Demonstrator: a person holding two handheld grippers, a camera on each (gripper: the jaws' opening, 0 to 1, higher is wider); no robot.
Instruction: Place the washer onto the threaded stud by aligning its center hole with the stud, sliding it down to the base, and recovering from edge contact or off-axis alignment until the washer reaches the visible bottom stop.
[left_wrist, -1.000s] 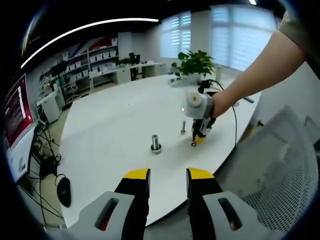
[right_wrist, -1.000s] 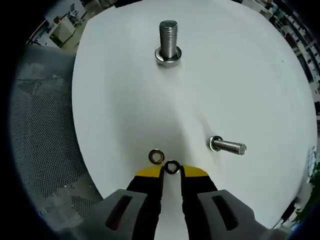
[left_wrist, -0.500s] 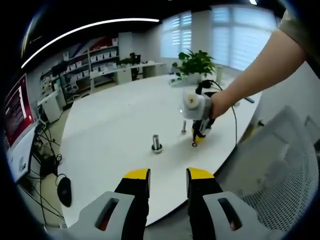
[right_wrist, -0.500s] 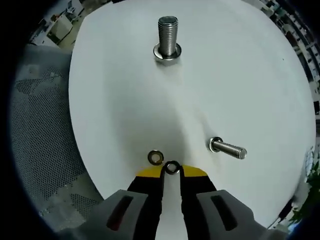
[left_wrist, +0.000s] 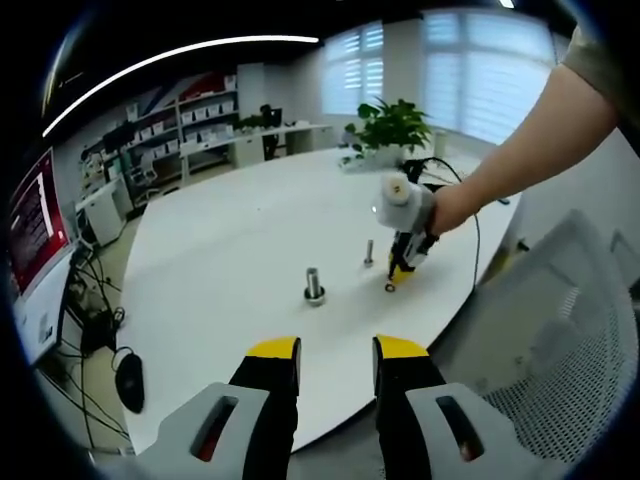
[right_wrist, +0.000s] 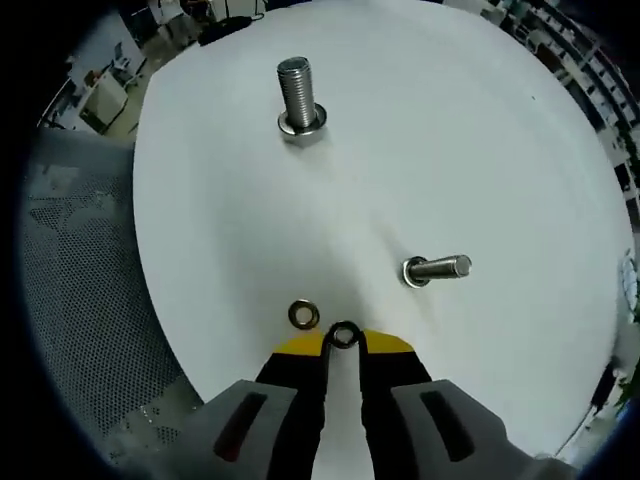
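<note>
1. Tabletop (right_wrist: 480, 130): a white, rounded surface across most of the right gripper view; in the left gripper view it lies mid-frame (left_wrist: 230, 230), with a white mesh chair (left_wrist: 560, 330) at lower right and a potted plant (left_wrist: 392, 125) at its far edge.
2. Person's arm (left_wrist: 530, 150): bare, entering the left gripper view from the upper right and slanting down to the centre, the hand closed around the right gripper's body.
3. Left gripper (left_wrist: 335, 355): rises from the bottom centre of its own view, well short of the hardware; its yellow-tipped fingers stand apart with a clear gap and nothing between them.
4. Right gripper (right_wrist: 343, 340): at the bottom centre of its own view, tips down at the tabletop; in the left gripper view it appears right of centre (left_wrist: 402, 270), pointing downward. Its fingers are clamped on the washer.
5. Red screen (left_wrist: 35, 215): far left of the left gripper view; its writing is too small to read.
6. Threaded stud (right_wrist: 298, 95): upright, silver, on a wider base, upper left of centre in the right gripper view.
7. Second bolt (right_wrist: 435, 269): right of centre, apparently lying on its side, well apart from the stud.
8. Washer (right_wrist: 344, 334): a small dark ring held edge-on at the fingertips, low centre, far from the stud.
9. Loose washer (right_wrist: 304, 315): brassy ring flat on the tabletop, just beside the fingertips, to their left.
</note>
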